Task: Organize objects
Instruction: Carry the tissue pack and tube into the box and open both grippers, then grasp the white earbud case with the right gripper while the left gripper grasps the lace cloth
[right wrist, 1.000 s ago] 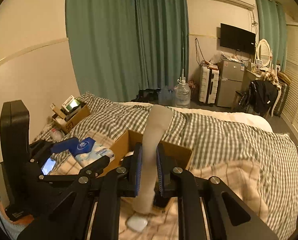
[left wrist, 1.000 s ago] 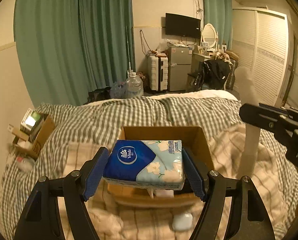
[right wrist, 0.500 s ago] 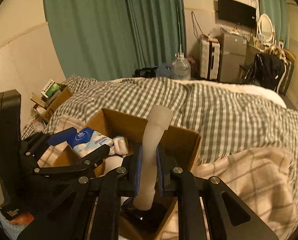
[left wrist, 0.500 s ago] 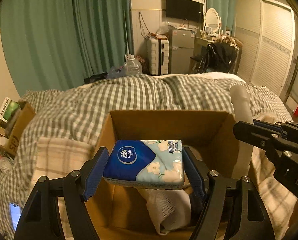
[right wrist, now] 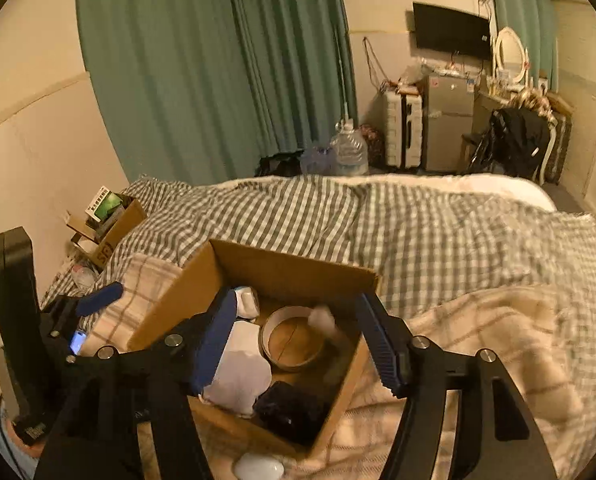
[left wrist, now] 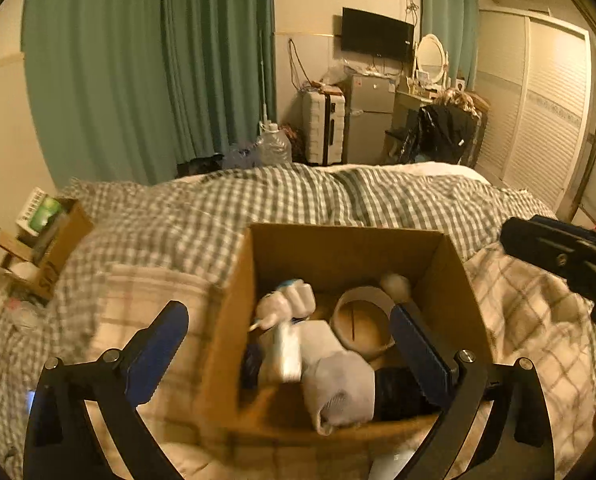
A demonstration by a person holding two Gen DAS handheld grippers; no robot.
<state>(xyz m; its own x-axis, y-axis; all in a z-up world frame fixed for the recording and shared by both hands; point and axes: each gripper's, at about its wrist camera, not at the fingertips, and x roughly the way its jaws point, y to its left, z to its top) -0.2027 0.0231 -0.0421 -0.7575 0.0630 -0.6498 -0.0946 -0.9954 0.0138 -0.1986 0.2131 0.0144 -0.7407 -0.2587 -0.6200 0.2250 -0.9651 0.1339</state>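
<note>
An open cardboard box (left wrist: 234, 320) (right wrist: 282, 268) sits on the bed. My left gripper (left wrist: 290, 344) hangs over it with its jaws opening wide and nothing pressed between them. The blue and white tissue pack (left wrist: 286, 320) (right wrist: 246, 300) lies blurred inside the box, loose. My right gripper (right wrist: 298, 340) also stands over the box, jaws opening, with the white tube (right wrist: 323, 318) (left wrist: 393, 284) free below them beside a round wooden ring (right wrist: 294, 340) (left wrist: 361, 324). A white cloth (left wrist: 337, 388) and a dark item (right wrist: 290, 404) fill the near part.
A second cardboard box (left wrist: 46, 240) (right wrist: 110, 220) of small items stands by the left wall. A lit phone (right wrist: 78, 342) lies on the plaid blanket (left wrist: 146, 300), and a white oval object (right wrist: 258, 470) rests by the box's near corner. The checked duvet (left wrist: 298, 200) stretches beyond.
Both grippers came down over the box and went from shut to open. The tissue pack left the left jaws and the white tube left the right jaws; both now lie in the box.
</note>
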